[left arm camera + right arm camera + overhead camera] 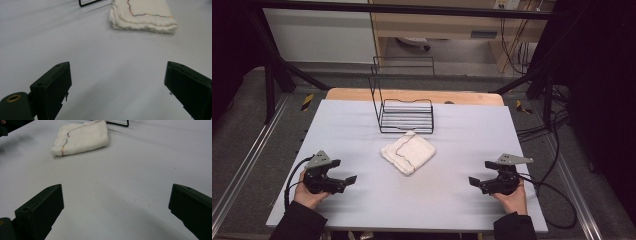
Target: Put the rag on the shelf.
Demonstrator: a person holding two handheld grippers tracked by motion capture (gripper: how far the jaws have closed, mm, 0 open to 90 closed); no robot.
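A folded cloth point(408, 152) lies before the wire rack point(404, 112); both grippers, left point(343, 171) and right point(480, 173), rest with jaws wide apart.

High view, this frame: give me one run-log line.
left gripper: open, resting near table edge | right gripper: open, same | folded cloth: centre, untouched | wire rack: behind cloth

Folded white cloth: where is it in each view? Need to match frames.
High view: folded white cloth at table centre, just in front of the black wire rack.
Left gripper view: top, right of centre.
Right gripper view: top left.
Shared landmark: the rack's wire base behind the cloth.
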